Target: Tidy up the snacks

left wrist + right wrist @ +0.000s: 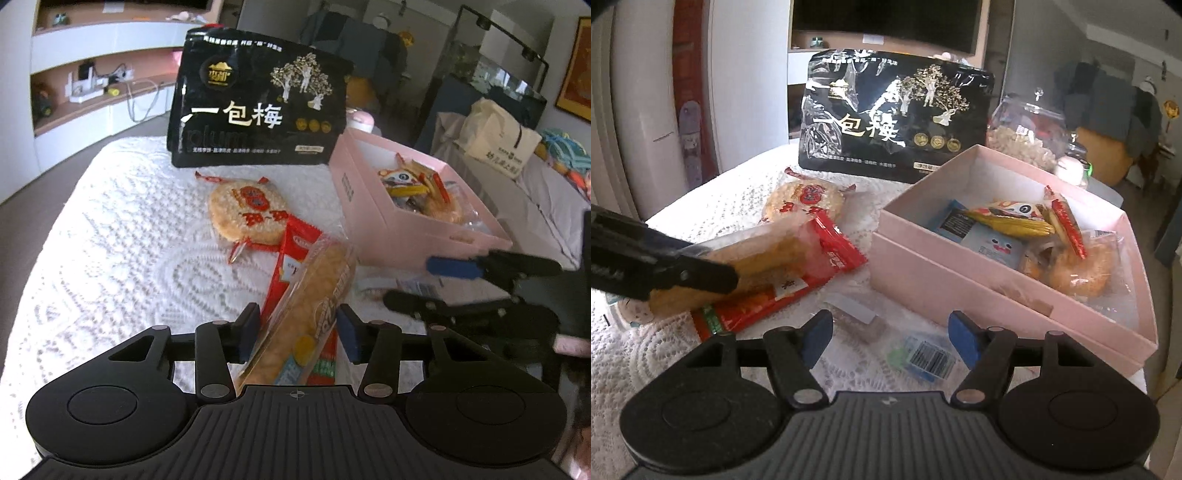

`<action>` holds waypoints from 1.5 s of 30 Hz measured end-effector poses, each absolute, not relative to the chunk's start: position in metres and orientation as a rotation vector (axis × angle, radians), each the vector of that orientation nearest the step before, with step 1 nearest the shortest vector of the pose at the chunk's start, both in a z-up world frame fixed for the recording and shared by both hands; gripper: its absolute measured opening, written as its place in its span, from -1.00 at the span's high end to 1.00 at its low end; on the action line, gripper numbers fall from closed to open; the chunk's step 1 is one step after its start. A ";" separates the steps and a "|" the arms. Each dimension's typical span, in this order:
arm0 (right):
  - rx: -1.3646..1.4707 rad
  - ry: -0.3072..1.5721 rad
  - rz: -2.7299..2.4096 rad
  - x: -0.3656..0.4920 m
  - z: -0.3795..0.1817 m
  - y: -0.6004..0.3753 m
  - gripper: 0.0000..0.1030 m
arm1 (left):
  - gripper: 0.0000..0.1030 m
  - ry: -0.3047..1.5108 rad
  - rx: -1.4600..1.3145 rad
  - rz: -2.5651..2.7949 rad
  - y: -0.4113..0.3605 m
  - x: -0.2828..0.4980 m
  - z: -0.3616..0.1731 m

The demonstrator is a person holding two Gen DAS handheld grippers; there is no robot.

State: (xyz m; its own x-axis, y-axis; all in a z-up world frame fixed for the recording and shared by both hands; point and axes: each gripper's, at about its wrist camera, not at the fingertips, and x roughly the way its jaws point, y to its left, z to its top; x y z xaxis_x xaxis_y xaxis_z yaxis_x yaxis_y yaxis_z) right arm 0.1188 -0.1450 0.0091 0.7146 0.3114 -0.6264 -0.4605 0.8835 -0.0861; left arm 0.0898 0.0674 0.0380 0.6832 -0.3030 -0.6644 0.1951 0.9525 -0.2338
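Observation:
My left gripper (300, 332) is shut on a long rice cracker pack (314, 306) in clear wrap, held tilted on edge above a red snack packet (295, 254). In the right wrist view one of its fingers (701, 275) lies across that pack (757, 262). A round rice cracker pack (245, 210) lies further back on the white lace cloth. The pink box (960, 280) at the right holds several snacks. My right gripper (886, 336) stands open low over a small barcoded packet (929, 356) and a grey-brown bar (857, 319), touching neither.
A big black plum bag (258, 107) stands upright at the back of the table. A glass jar (1023, 129) of pale snacks stands behind the pink box (406, 229). Shelves are at the far left, and bags and furniture at the right.

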 end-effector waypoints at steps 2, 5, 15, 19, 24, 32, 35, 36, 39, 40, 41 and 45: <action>-0.229 0.651 0.428 0.125 0.005 -0.145 -0.36 | 0.08 0.754 -0.150 -0.260 0.069 0.081 0.040; -0.175 0.692 0.442 0.128 0.000 -0.151 -0.36 | 0.13 0.716 -0.187 -0.223 0.073 0.069 0.038; -0.116 0.698 0.529 0.071 0.013 -0.183 -0.36 | 0.17 0.627 -0.236 -0.213 0.059 0.044 0.047; -0.068 0.670 0.456 0.068 0.009 -0.200 -0.36 | 0.16 0.617 -0.226 -0.203 0.052 0.042 0.047; -0.051 0.697 0.433 0.075 -0.002 -0.209 -0.36 | 0.16 0.637 -0.134 -0.227 0.044 0.042 0.044; -0.247 0.697 0.609 0.101 0.004 -0.185 -0.36 | 0.15 0.766 -0.004 -0.302 0.035 0.067 0.047; -0.277 0.675 0.570 0.110 0.003 -0.178 -0.36 | 0.15 0.721 0.012 -0.336 0.034 0.061 0.048; -0.267 0.669 0.567 0.112 0.003 -0.178 -0.36 | 0.15 0.708 0.016 -0.334 0.034 0.058 0.046; -0.197 0.681 0.523 0.120 0.002 -0.180 -0.36 | 0.14 0.706 -0.009 -0.330 0.036 0.049 0.042; -0.170 0.689 0.499 0.119 0.002 -0.184 -0.36 | 0.14 0.701 -0.013 -0.330 0.036 0.045 0.042; -0.156 0.688 0.482 0.116 0.002 -0.188 -0.36 | 0.14 0.694 -0.006 -0.320 0.035 0.043 0.042; -0.105 0.680 0.443 0.105 0.006 -0.209 -0.36 | 0.14 0.687 -0.051 -0.320 0.040 0.049 0.042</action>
State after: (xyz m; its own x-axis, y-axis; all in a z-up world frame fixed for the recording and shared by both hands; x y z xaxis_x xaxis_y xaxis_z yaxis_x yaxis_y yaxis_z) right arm 0.1053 -0.2086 0.0059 0.6884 0.3615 -0.6288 -0.4289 0.9020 0.0491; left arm 0.0487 0.0398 0.0425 0.7266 -0.3067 -0.6149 0.2734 0.9500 -0.1508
